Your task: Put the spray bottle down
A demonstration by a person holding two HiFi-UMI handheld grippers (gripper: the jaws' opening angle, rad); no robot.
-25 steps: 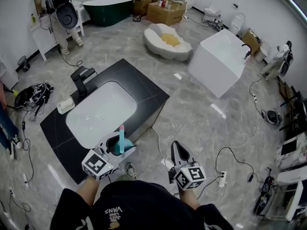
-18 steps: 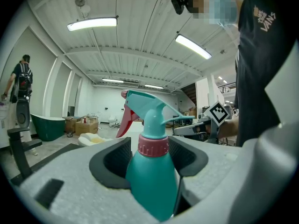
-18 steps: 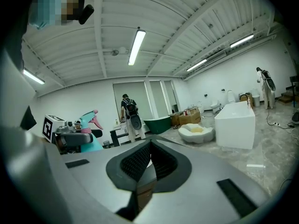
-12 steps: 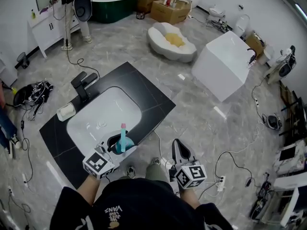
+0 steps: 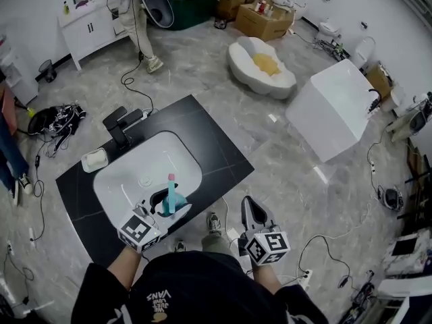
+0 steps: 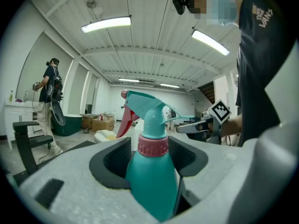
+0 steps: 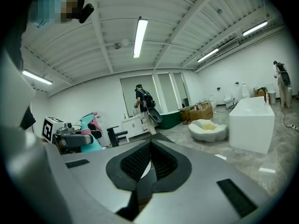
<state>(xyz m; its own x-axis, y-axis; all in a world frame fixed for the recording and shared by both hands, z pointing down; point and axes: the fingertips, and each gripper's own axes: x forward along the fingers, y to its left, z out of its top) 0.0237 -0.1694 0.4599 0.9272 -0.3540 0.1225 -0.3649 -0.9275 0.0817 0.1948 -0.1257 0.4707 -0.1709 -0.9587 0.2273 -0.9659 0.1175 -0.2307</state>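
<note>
Standing at the near edge of a black countertop (image 5: 216, 147), the person holds a gripper in each hand. The left gripper (image 5: 169, 208) (image 6: 150, 158) has its jaws spread wide around the body of the spray bottle (image 5: 170, 196) (image 6: 152, 183), their dark pads pressing on it from both sides. The bottle is teal with a pink collar and a red trigger; it stands upright in the grip, off any surface, and in the head view it shows against the near rim of the white basin (image 5: 128, 174) sunk into the countertop. The right gripper (image 5: 248, 206) (image 7: 148, 161) hangs beside the left one over the grey floor, its jaws pressed together with nothing between them. At the far side of the basin stands a black faucet (image 5: 119, 124), and a white soap dish (image 5: 94, 159) lies just beside the basin's left end. Well beyond the countertop are a white rectangular tub (image 5: 334, 117), an oval white tub (image 5: 262, 67) with something yellow inside, cardboard boxes (image 5: 270, 15), and another person (image 5: 138, 9) near a white cabinet (image 5: 94, 24).
</note>
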